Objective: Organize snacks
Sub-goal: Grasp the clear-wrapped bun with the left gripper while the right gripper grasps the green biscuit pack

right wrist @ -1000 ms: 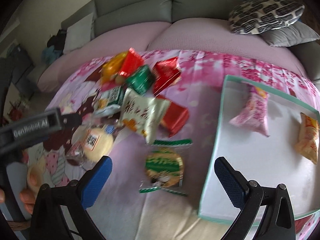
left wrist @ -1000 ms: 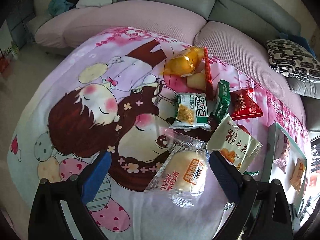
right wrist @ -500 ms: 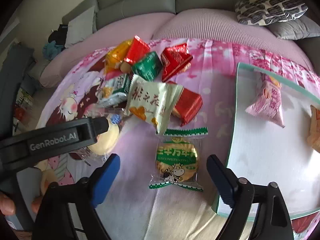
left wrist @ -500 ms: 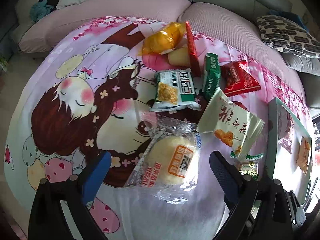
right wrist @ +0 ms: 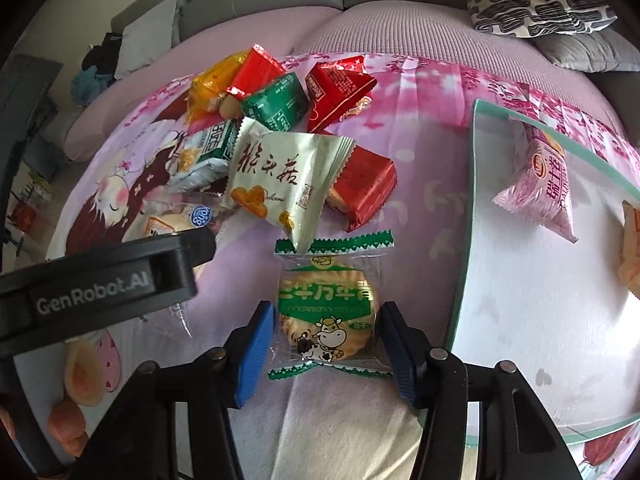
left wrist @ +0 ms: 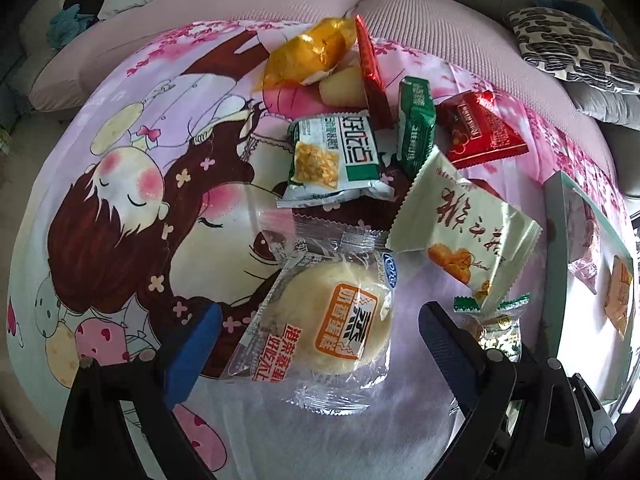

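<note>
The right gripper (right wrist: 326,344) has its blue-padded fingers (right wrist: 256,350) close on both sides of a round biscuit packet (right wrist: 326,312) with green zigzag ends and a cow printed on it; whether the pads actually press the wrapper cannot be told. The packet lies on the cartoon-print sheet (right wrist: 420,168), just beside the near left edge of a white tray (right wrist: 520,300) that holds a pink snack bag (right wrist: 540,184).

The left gripper (left wrist: 316,344) is spread wide, fingers open around a clear-wrapped bun (left wrist: 332,320) without touching it. Beyond the bun a heap of snacks sits mid-sheet: a cream packet (left wrist: 464,232), a green-and-white packet (left wrist: 336,160), a green bar (left wrist: 416,128), and red (left wrist: 480,132) and orange wrappers (left wrist: 312,56).
</note>
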Demonstrator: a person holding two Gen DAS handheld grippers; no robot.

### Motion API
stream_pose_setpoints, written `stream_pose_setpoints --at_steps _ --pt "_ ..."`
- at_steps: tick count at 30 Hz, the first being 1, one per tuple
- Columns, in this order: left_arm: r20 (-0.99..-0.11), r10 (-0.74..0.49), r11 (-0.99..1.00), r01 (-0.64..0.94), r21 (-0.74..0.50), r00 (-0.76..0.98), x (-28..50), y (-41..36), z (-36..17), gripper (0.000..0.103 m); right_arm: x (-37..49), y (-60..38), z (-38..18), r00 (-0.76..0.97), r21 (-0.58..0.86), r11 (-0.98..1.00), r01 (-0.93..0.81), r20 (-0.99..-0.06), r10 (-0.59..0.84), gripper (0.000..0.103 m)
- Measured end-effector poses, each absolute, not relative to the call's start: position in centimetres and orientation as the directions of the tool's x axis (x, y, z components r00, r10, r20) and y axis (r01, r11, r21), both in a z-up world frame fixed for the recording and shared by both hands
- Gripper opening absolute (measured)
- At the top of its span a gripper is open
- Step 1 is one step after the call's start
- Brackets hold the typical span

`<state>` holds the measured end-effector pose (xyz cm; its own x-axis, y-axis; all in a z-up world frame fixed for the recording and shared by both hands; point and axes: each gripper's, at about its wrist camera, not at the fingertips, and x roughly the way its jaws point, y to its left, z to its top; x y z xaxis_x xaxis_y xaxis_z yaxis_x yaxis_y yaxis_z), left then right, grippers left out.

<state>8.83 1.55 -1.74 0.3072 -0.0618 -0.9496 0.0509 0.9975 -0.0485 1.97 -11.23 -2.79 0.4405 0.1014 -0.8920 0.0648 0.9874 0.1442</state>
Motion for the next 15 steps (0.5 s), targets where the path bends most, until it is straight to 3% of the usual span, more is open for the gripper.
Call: stream_pose_setpoints --at_steps 5,8,10,15 --pt "-0.961 -0.067 0.998 0.015 -0.065 0.269 9.6 1.3 -3.0 0.096 2.0 -10.7 -3.0 0.433 0.114 0.992 0.052 -0.898 0.081 0.055" --pt "-0.966 -0.051 0.999 0.008 -0.051 0.255 9.9 1.0 -3.7 0.081 2.1 -10.4 -3.3 0.43 0.095 0.994 0.045 -0.9 0.066 0.055" --pt "-0.965 -0.035 0.999 0.014 -0.032 0.259 10.0 0.7 -4.0 0.08 2.1 -10.1 -3.5 0.43 0.074 0.997 0.037 -0.901 0.05 0.055" --pt "-0.96 -0.043 0.999 0.03 -0.036 0.275 9.9 0.3 -3.8 0.065 2.1 -9.2 -3.9 0.43 0.012 1.0 0.019 -0.903 0.003 0.055"
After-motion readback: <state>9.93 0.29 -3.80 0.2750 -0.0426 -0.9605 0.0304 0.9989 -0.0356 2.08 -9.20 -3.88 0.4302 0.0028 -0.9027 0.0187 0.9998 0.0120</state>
